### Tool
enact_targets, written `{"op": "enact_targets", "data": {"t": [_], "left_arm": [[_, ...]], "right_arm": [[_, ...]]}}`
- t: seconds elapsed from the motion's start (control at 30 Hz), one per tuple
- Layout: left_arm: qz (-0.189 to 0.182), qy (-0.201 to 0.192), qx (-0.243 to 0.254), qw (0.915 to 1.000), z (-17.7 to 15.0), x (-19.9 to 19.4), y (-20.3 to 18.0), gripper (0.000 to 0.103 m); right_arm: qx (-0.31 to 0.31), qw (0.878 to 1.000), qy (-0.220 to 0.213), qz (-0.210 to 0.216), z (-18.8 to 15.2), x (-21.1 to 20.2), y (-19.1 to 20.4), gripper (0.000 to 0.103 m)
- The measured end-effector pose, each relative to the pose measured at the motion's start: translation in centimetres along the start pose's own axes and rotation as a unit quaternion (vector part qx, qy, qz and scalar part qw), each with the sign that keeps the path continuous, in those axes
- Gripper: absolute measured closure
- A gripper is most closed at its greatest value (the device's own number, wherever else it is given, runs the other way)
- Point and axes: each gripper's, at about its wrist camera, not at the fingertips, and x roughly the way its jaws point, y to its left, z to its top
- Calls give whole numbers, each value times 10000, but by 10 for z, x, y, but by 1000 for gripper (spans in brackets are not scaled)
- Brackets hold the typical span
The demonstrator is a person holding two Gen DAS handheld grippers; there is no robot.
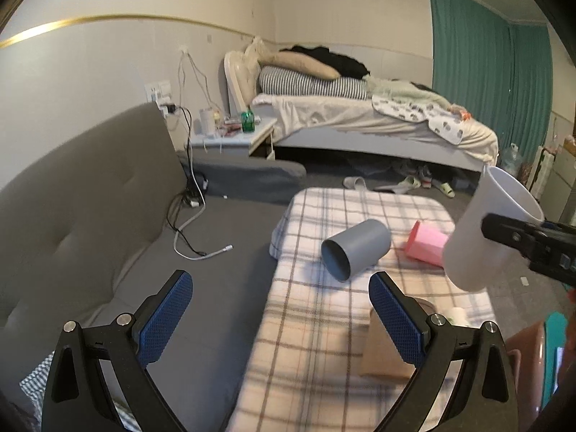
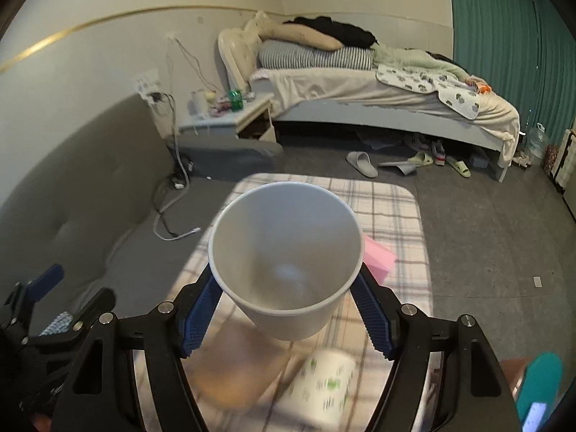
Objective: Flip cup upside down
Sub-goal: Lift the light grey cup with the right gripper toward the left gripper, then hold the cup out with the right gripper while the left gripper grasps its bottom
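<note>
A: Nearest the lens on the right wrist view is the right gripper (image 2: 286, 306), its blue pads (image 2: 199, 318) pressed on both sides of the white cup (image 2: 284, 252). The cup is held up off the table, mouth tipped toward the camera so you look straight down into it

B: And the other claw?

A: The left gripper (image 1: 280, 318) stands wide apart with nothing between its pads, poised above the near-left edge of the plaid-covered table (image 1: 313, 342). From there the white cup (image 1: 493, 230) shows at the right, tilted, mouth up and away, with the right gripper's black finger across its side

B: What lies on the table, biggest first?

A: A grey cup (image 1: 354, 250) on its side, mouth toward the left gripper; just beside it to the right a pink cup (image 1: 426, 244), also lying down and partly hidden behind the white one; nearer, a brown flat piece (image 1: 381, 356); and a white roll with green print (image 2: 320, 388), blurred

B: Around it?

A: A grey sofa (image 1: 90, 194) on the left with a white cable (image 1: 201, 248) on its seat
</note>
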Motion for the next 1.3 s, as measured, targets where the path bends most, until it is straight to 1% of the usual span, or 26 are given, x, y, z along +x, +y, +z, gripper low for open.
{"op": "enact_targets", "data": {"t": [0.03,0.13,0.17,0.23,0.33,0.47,0.57,0.7,0.83,0.93,0.97,1.13,1.2,1.3], "left_arm": [[-29,-47,-7,10000,0,-12,2,2],[-86,-196,17,9998,-8,-44,6,2],[-78,-230,31,9997,-11,-53,7,2],[-112,-290,27,9995,-20,-70,11,2],[-170,-304,-5,9994,-35,-88,15,2],[-227,-211,-68,9995,-58,-101,21,2],[-230,-53,-132,9996,-78,-102,24,2],[-204,171,-215,9994,-98,-95,26,2],[-222,405,-238,9986,-114,-82,23,2],[-214,545,-202,9981,-121,-72,20,2],[-215,579,-200,9979,-123,-70,20,2],[-214,774,-167,9966,-128,-52,17,2],[-190,859,-128,9960,-130,-45,15,2],[-164,985,-91,9950,-131,-34,15,2]], "right_arm": [[-35,10000,-32,-1,-5,-20,5,32],[-154,9999,-43,1,-21,-56,16,32],[-185,9998,-37,-4,-32,-72,21,32],[-175,9998,12,0,-50,-90,27,32],[-153,9998,146,-8,-80,-107,33,32],[-197,9988,456,2,-121,-112,43,32],[-204,9971,731,36,-148,-104,49,32],[-117,9926,1208,107,-179,-81,48,32],[6,9878,1555,79,-201,-56,42,32],[148,9853,1697,100,-201,-40,38,31],[177,9867,1610,105,-199,-39,37,32],[432,9861,1598,164,-183,-20,27,32],[569,9853,1602,177,-177,-6,22,32],[742,9820,1735,114,-172,19,15,32]]}}
